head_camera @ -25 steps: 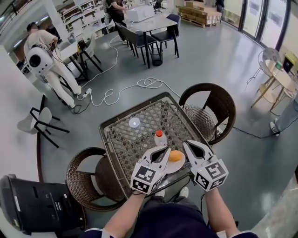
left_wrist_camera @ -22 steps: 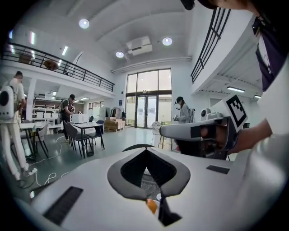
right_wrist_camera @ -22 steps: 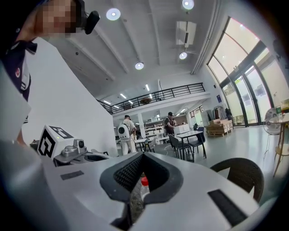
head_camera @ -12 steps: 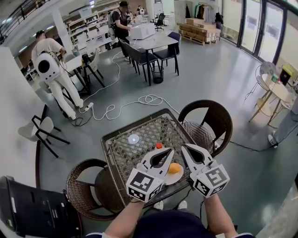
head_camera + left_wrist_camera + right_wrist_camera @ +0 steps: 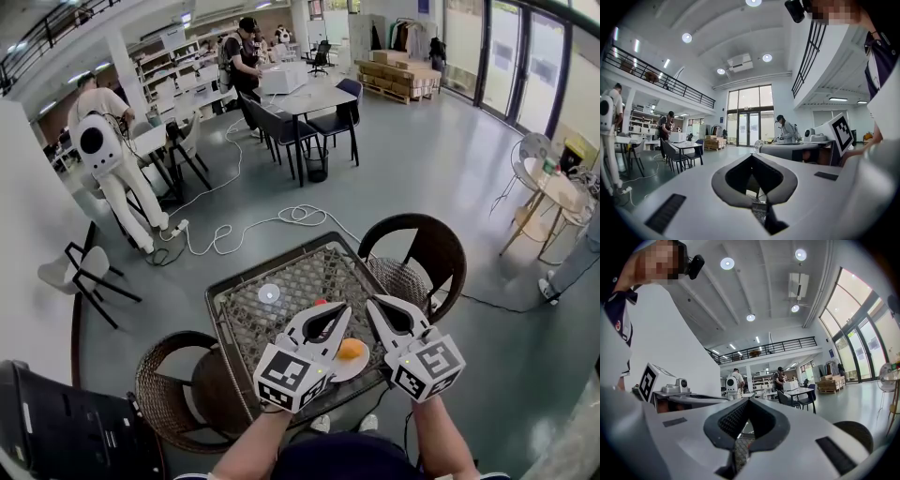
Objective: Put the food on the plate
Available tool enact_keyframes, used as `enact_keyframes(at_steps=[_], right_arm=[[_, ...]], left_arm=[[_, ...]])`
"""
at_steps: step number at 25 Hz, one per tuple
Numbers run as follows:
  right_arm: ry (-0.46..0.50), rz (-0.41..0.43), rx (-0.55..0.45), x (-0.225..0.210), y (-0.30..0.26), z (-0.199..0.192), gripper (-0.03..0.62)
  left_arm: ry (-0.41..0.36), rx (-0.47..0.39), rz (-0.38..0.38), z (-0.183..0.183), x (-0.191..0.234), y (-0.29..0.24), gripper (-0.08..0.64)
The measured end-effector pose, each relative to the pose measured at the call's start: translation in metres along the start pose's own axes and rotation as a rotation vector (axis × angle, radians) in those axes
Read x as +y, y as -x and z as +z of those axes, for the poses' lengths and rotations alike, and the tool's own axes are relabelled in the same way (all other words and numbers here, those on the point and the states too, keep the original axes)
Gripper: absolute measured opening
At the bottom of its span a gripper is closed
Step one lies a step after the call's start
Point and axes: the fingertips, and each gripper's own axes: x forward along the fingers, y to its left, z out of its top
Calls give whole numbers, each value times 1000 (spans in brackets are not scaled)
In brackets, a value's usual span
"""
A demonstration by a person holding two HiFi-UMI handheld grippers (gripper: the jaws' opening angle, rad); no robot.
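1. Both the left gripper (image 5: 343, 307) and the right gripper (image 5: 373, 303) hover above the dark mesh table (image 5: 267, 323), jaws pressed together, empty.
2. The round orange food (image 5: 352, 349) lies on the white plate (image 5: 351, 368); placing looks done.
3. Next probably needs only a retreat.

Worktop (image 5: 251, 328): far half is mostly bare, with only a small white disc (image 5: 269, 293) toward the far left corner. There is open passage over the far edge and along the left edge. The near right corner is crowded: plate (image 5: 354, 367), orange food (image 5: 352, 349) and a red-capped bottle (image 5: 321, 303), largely hidden. One wicker chair (image 5: 417, 253) blocks the right edge. A second chair (image 5: 173, 375) stands at the near left corner.
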Motion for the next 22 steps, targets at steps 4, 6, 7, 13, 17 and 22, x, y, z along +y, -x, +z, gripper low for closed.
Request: enact_keyframes(at_steps=[4,6,7,13,17,22], right_arm=[[9,-1,-1,-1,-1,4,3],[10,1,-1,0,0,5,3],[11,1,-1,1,0,5,3],[17,5,-5,6,-3,8,3],[14,3,0,7,-5,8,3],[18,18,-11,9,-8,6,3]], left_arm=[[-8,-2,1,4,1,0,9],[-9,-1,1,4,0,2,9],[-11,0,0,5,-1,2,9],[-16,5,1,6,2,8,9],[-14,5,3,7,3,9,9],[-13,5,3,3,6,8,9]])
